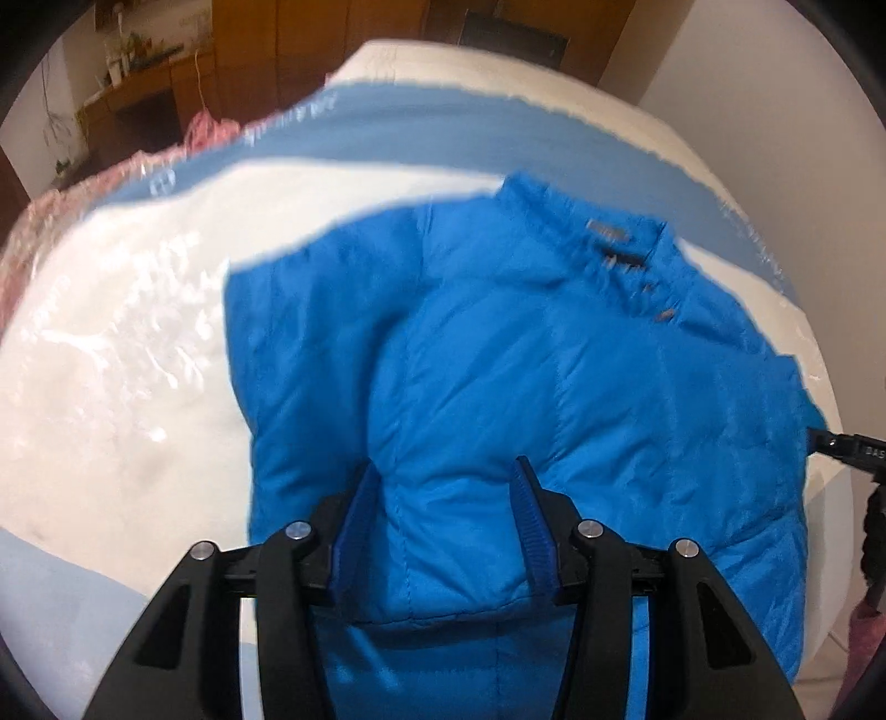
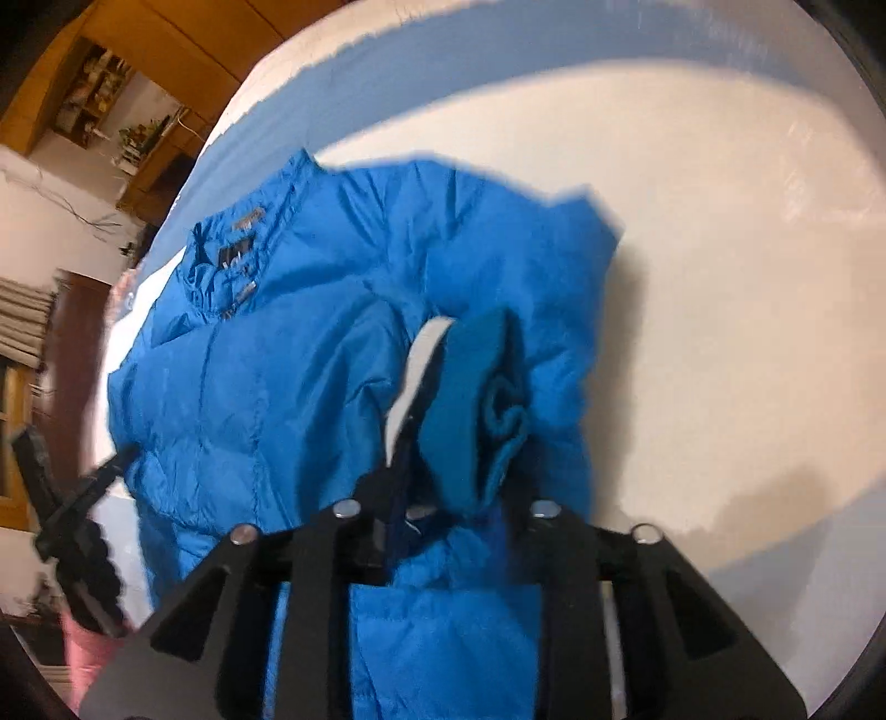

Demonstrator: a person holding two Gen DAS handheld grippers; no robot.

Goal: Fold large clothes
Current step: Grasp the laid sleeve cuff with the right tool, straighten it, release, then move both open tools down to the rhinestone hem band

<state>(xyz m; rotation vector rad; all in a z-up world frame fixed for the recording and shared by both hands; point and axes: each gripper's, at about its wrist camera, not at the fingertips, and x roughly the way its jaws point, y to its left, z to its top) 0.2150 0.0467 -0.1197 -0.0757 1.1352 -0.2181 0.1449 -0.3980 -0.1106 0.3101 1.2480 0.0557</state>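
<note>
A bright blue puffer jacket [image 1: 498, 360] lies on a white mattress [image 1: 111, 343] with its collar at the far end. My left gripper [image 1: 448, 476] is shut on a thick fold of the jacket's near edge, its blue pads pressed into the fabric. In the right wrist view the jacket [image 2: 310, 310] spreads to the left. My right gripper [image 2: 448, 487] is shut on a bunched part of the jacket with a teal cuff and a white label [image 2: 415, 371] showing between its fingers. The other gripper's tip shows at each view's edge.
The mattress [image 2: 720, 288] has a blue band across its far end and is wrapped in clear plastic. A pink garment [image 1: 205, 124] lies at the far left corner. Wooden cabinets [image 1: 266, 50] and a white wall stand behind. The mattress's right edge is close to the jacket.
</note>
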